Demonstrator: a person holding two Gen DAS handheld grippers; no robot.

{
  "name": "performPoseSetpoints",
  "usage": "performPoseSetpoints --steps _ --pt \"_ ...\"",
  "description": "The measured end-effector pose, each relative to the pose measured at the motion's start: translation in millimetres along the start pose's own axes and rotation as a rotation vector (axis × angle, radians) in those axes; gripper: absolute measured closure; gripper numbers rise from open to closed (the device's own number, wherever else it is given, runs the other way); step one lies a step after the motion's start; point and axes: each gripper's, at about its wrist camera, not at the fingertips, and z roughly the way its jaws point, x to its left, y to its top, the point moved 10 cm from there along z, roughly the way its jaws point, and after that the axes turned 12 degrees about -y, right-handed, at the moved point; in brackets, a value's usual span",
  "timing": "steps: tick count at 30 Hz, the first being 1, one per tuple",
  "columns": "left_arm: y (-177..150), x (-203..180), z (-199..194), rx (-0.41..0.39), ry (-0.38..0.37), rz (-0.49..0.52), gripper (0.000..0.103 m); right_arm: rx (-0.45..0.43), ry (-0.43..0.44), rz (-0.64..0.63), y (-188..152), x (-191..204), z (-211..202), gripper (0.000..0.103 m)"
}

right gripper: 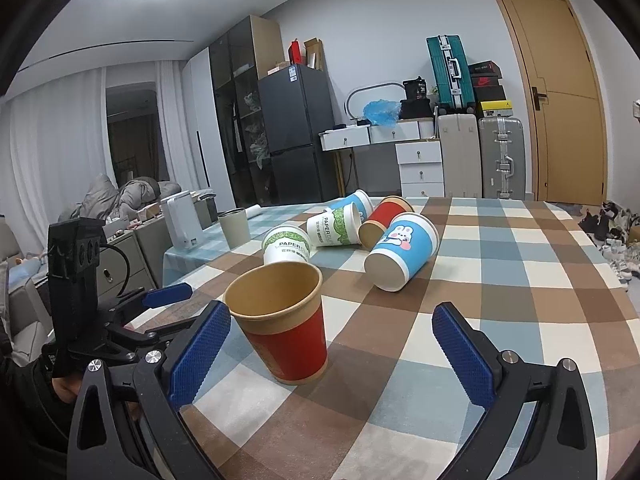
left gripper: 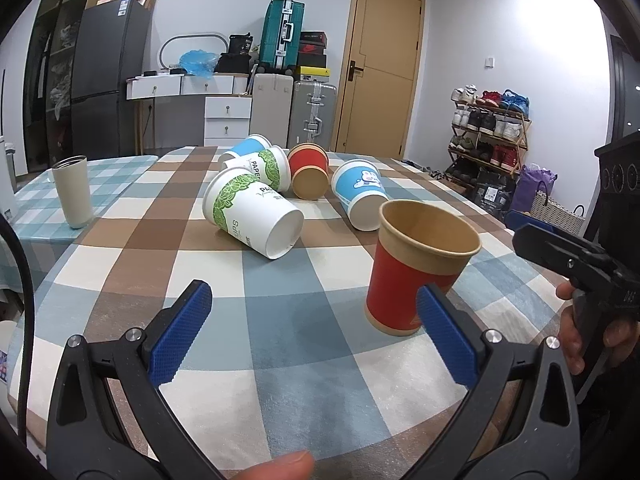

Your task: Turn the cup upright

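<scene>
A red paper cup with a brown rim [left gripper: 416, 268] stands upright on the checked tablecloth [left gripper: 288, 336]; it also shows in the right wrist view [right gripper: 282, 320]. My left gripper [left gripper: 314, 334] is open and empty, its right pad just in front of the cup's base. My right gripper [right gripper: 330, 350] is open and empty, the cup standing near its left pad [right gripper: 200, 354]. Behind lie several cups on their sides: a green-leaf white one [left gripper: 252, 212], a second green-leaf one [left gripper: 266, 168], a red one [left gripper: 309, 176], a blue rabbit one [left gripper: 360, 194] and a blue one [left gripper: 242, 148] at the back.
A cream metal tumbler [left gripper: 73, 191] stands upright at the table's left. The right gripper and the hand holding it show at the right edge of the left wrist view [left gripper: 580, 264]. The left gripper shows at the left of the right wrist view [right gripper: 120, 312].
</scene>
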Motion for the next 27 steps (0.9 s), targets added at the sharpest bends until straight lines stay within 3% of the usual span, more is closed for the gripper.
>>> performPoseSetpoints --steps 27 --pt "0.5 -3.8 -0.1 -0.001 -0.002 0.009 0.001 0.016 0.006 -0.019 -3.3 2.7 4.3 0.000"
